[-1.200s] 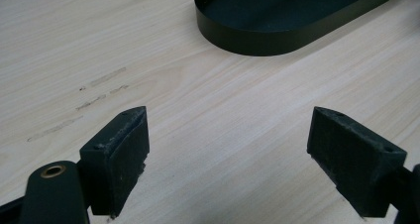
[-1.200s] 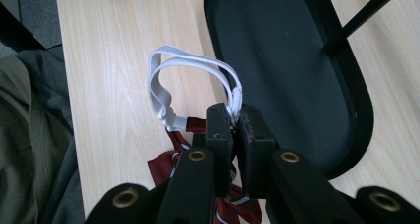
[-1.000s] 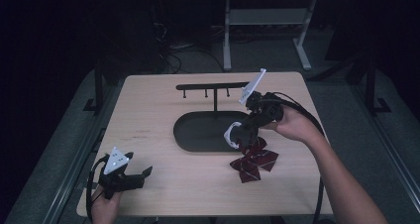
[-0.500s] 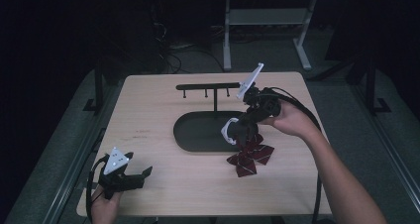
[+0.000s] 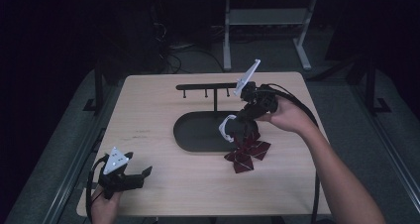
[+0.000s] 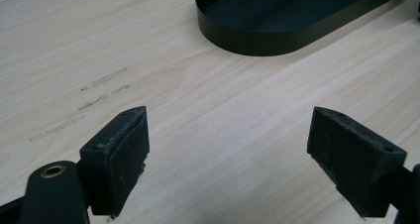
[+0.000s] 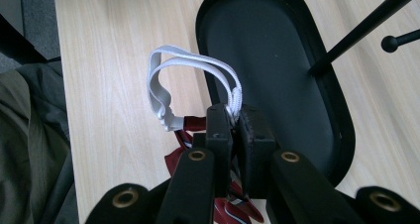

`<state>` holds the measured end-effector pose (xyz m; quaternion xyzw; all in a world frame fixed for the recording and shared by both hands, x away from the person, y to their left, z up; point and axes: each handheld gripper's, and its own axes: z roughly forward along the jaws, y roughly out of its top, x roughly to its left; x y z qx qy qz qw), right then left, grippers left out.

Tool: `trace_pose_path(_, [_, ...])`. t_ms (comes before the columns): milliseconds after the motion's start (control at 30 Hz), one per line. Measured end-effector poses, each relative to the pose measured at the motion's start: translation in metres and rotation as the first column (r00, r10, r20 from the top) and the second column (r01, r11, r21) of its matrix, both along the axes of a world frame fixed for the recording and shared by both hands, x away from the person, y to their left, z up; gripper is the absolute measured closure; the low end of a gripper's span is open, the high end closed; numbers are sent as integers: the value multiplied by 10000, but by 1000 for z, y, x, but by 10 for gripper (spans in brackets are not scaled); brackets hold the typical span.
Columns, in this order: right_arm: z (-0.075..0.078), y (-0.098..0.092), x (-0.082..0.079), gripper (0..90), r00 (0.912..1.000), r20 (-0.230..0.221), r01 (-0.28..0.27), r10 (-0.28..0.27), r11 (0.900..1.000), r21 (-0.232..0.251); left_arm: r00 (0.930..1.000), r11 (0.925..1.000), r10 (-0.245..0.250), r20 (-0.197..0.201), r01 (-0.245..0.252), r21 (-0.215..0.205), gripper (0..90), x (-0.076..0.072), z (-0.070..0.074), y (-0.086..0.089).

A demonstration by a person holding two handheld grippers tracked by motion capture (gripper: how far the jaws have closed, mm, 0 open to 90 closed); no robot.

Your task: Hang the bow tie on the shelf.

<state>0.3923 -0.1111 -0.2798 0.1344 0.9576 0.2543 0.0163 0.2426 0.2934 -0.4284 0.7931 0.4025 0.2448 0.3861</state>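
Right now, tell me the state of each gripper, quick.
Left gripper: open, nothing between its jaws, low over the table.
Right gripper: shut on the white elastic strap of the dark red bow.

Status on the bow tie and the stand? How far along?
Done: the right hand-held gripper is shut on the white elastic strap of the dark red bow tie. In hand: the bow hangs by the black tray's near rim, close to the table. Left: probably hanging the strap on a peg of the rack. The left hand-held gripper sits open, idle.
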Motion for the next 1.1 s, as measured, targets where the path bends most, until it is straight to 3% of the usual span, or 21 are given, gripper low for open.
trace_pose_path(1100, [13,13,25,840,9999,11,151,-151,9997,-178,10000,10000,2,65,-1,-93,161,0,0,0])
